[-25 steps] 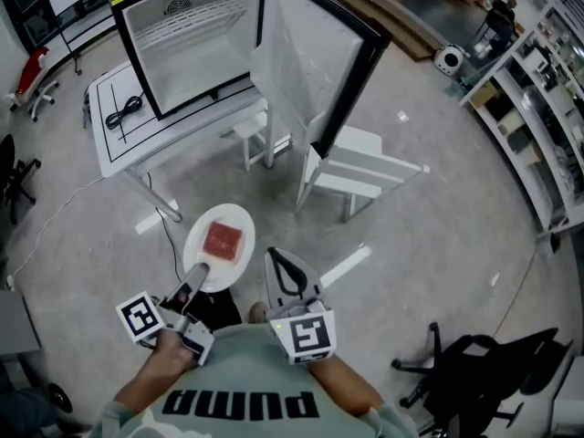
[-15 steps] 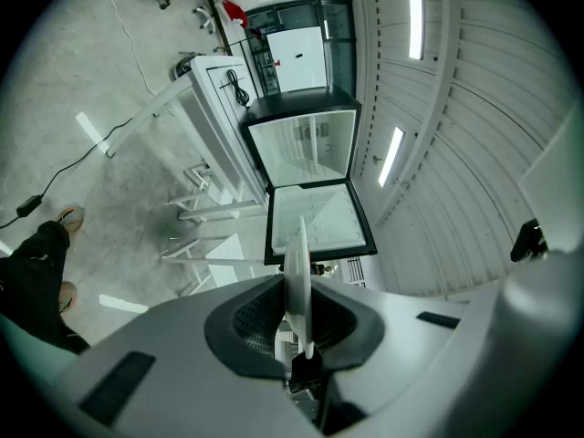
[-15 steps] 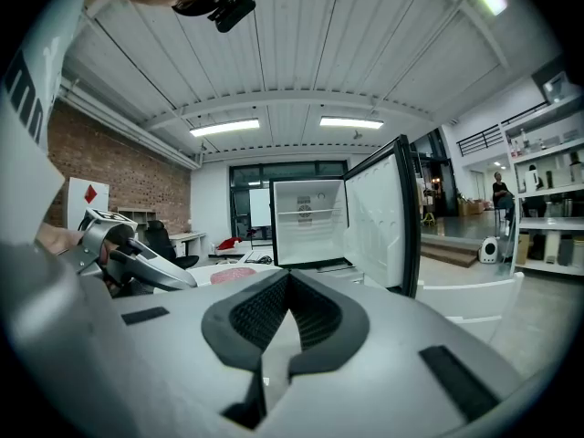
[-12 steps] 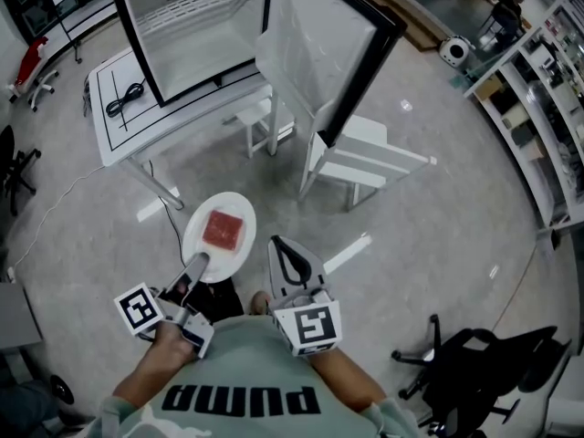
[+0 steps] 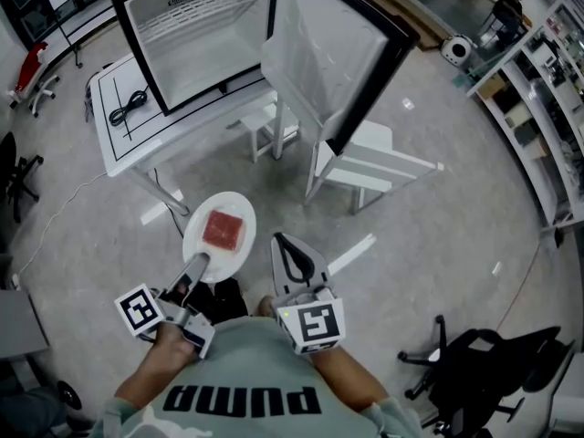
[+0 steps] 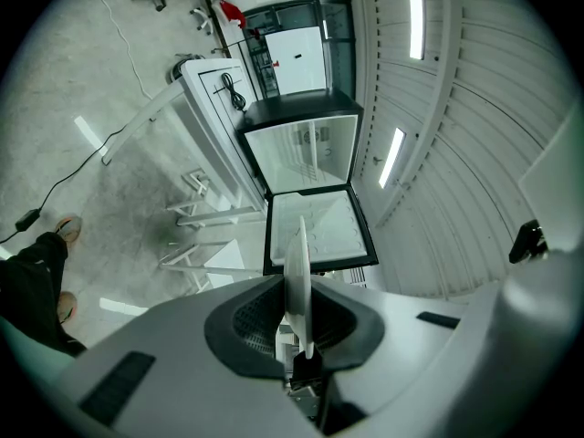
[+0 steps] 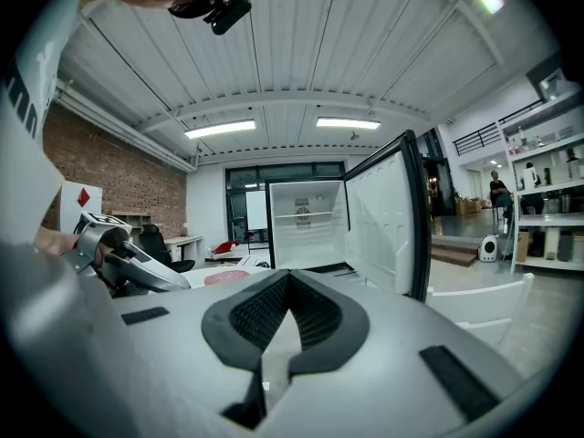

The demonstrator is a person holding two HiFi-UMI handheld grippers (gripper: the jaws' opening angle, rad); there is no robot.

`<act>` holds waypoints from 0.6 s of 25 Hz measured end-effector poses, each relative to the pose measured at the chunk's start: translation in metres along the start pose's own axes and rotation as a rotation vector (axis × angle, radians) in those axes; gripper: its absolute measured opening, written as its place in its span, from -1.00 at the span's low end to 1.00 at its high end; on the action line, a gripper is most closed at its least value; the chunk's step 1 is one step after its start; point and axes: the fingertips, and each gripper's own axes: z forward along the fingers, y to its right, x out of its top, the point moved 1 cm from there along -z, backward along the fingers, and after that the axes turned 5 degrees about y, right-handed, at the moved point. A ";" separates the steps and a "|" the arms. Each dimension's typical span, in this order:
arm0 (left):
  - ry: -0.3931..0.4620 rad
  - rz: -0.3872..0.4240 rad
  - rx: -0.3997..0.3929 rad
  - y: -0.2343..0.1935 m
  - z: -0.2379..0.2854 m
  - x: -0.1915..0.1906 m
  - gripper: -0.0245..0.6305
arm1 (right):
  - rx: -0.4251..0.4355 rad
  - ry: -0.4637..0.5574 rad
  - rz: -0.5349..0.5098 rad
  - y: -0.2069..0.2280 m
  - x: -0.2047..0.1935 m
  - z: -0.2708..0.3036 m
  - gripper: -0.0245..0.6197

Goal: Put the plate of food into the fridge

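A white plate [image 5: 235, 245] carrying a red slab of food [image 5: 222, 230] hangs level over the floor. My left gripper [image 5: 201, 261] is shut on its near rim; in the left gripper view the plate [image 6: 297, 276] stands edge-on between the pads. To its right, my right gripper [image 5: 279, 242] is shut and holds nothing; its pads [image 7: 315, 313] meet in the right gripper view. The fridge [image 5: 192, 35] stands ahead on a white table [image 5: 137, 135], its door [image 5: 338, 53] swung wide and its white inside bare. The same open fridge [image 7: 306, 222] shows straight ahead in the right gripper view.
A white chair [image 5: 374, 162] and a small white stool [image 5: 269, 126] stand on the floor before the fridge door. A black cable [image 5: 128, 108] lies on the table. A black office chair [image 5: 474, 363] is at lower right, shelves [image 5: 547, 89] along the right wall.
Both grippers and the plate have come a little nearer to the fridge, which now sits lower and larger in the head view. The grip on the plate is unchanged.
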 end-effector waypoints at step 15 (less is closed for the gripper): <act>-0.028 -0.012 -0.021 0.006 0.041 0.082 -0.79 | -0.046 -0.008 -0.016 -0.007 0.015 0.083 -0.91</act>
